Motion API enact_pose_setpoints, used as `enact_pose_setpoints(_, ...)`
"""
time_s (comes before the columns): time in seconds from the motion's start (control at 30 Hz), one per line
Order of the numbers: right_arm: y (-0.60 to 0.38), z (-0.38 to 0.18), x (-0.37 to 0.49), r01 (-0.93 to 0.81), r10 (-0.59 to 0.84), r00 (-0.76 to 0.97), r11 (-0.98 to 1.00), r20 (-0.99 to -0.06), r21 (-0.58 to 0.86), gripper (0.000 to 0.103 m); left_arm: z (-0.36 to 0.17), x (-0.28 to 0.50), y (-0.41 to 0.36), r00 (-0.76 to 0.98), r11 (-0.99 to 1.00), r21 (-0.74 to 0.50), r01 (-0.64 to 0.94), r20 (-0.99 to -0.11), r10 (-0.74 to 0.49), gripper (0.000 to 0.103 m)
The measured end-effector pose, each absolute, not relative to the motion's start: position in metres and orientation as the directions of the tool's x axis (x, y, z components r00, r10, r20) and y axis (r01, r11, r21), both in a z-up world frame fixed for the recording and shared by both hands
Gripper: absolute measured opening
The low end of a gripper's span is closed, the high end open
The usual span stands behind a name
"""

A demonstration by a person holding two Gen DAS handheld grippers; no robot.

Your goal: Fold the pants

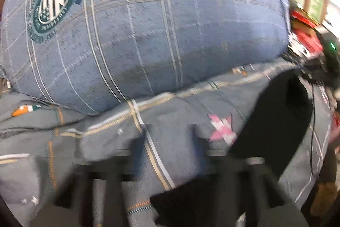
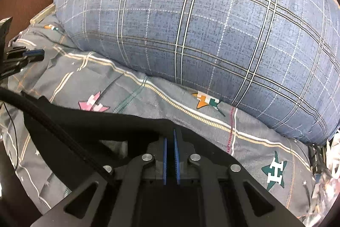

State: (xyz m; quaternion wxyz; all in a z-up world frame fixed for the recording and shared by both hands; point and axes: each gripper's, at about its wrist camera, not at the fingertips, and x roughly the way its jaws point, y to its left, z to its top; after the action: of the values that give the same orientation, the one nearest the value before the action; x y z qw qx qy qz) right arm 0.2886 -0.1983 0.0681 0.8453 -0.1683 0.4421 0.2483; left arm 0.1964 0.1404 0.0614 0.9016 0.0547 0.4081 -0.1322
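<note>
Beyond both pairs of fingers a big blue plaid pillow (image 2: 201,35) fills the upper half of each view, lying on a grey bedsheet (image 2: 148,99) printed with stars and stripes. A round dark-green emblem (image 1: 53,7) sits on the pillow's far left corner.

The black pants (image 2: 89,120) lie on the sheet in front of the pillow. In the right wrist view their dark cloth runs from the left edge across to the fingertips. The right gripper (image 2: 171,137) is clenched, its two blue pads (image 2: 176,159) almost together, and the upper edge of the pants meets the tips right there. Whether cloth is actually pinched between the pads cannot be told, since black fabric and black gripper merge. A black braided cable (image 2: 53,122) crosses over the pants to the left of these fingers.

The left gripper (image 1: 170,142) is blurred; its dark fingers (image 1: 138,146) stand apart, released, with only bare grey sheet between them. The pants show as a black patch to the right of these fingers, apart from them. A pink star print (image 1: 222,129) lies just beside the right finger.

At the far right of the left view, red and white items (image 1: 306,35) lie beside the pillow, too blurred to name.
</note>
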Motion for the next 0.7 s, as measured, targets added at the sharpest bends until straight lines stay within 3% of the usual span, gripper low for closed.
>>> enact_pose_setpoints(0.33, -0.203, 0.046, 0.284, -0.564, 0.293, 0.436, 0.826, -0.851, -0.005, 0.006, -0.005, 0.175, 0.136, 0.487, 0.919, 0.008, 0.394, -0.85, -0.201, 0.061)
enact_pose_setpoints(0.63, -0.205, 0.048, 0.288, -0.561, 0.279, 0.43, 0.828, -0.859, -0.011, 0.006, 0.01, 0.161, 0.133, 0.451, 0.876, -0.107, 0.47, -0.824, -0.343, 0.061)
enact_pose_setpoints(0.7, -0.205, 0.047, 0.289, -0.562, 0.279, 0.428, 0.827, -0.86, -0.012, 0.006, 0.01, 0.162, 0.13, 0.454, 0.879, -0.082, 0.47, -0.831, -0.321, 0.061)
